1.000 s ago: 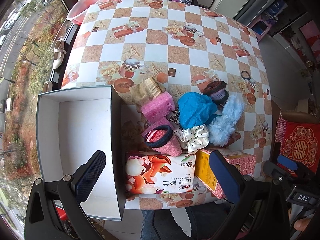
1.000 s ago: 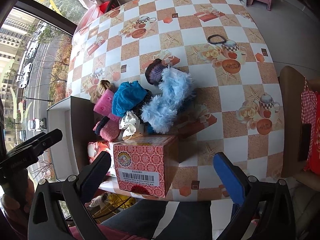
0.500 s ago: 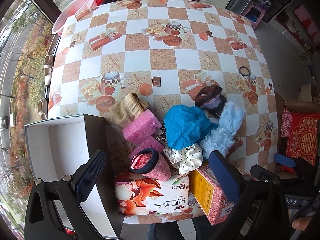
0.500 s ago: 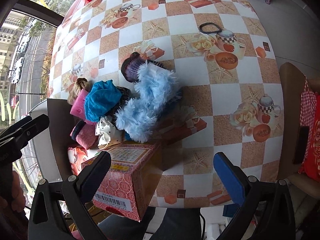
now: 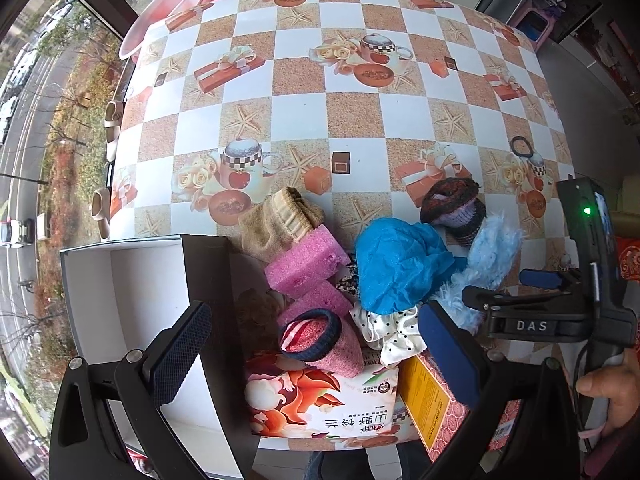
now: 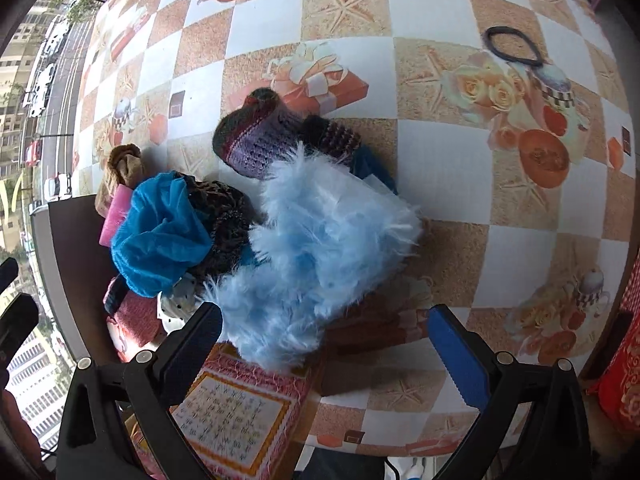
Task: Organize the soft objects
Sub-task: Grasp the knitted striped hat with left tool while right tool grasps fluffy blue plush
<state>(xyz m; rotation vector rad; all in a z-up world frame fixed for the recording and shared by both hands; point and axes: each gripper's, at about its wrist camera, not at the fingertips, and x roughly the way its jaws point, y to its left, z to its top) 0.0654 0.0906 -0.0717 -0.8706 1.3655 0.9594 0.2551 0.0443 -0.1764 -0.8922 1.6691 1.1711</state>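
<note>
Left wrist view: table [image 5: 352, 120] under a checkered cloth printed with teapots, gift boxes and starfish. Window and street on the left, pink basin [image 5: 168, 8] past the far-left corner. White open box [image 5: 120, 304] at the near-left edge, nothing visible inside. Soft pile just right of it: tan sock [image 5: 280, 220], pink sponge blocks [image 5: 306, 268], blue mesh cap [image 5: 400, 268], knitted purple piece [image 5: 456, 212], fluffy light-blue item [image 5: 490, 256], polka-dot scrunchie [image 5: 394, 330], pink sock with dark cuff [image 5: 324, 340]. That sock lies on a tissue pack [image 5: 320, 404]; red-and-yellow carton [image 5: 432, 400] touches the pack on the right. Black hair tie [image 5: 522, 147] sits alone, far right. Left gripper [image 5: 316, 356] spread wide, empty, above the pack and sock. The right tool with its holding hand [image 5: 612, 392] blocks the right edge.

Right wrist view: same cloth, street at far left. Right gripper [image 6: 328, 356] wide, nothing between the fingers, close over the fluffy light-blue item [image 6: 320, 248], which fills the centre and overlaps the red carton [image 6: 240, 400]. Knitted piece [image 6: 272, 140] beyond it, blue cap [image 6: 164, 236] and tan sock [image 6: 124, 168] to the left, hair tie [image 6: 514, 46] far right, well apart.
</note>
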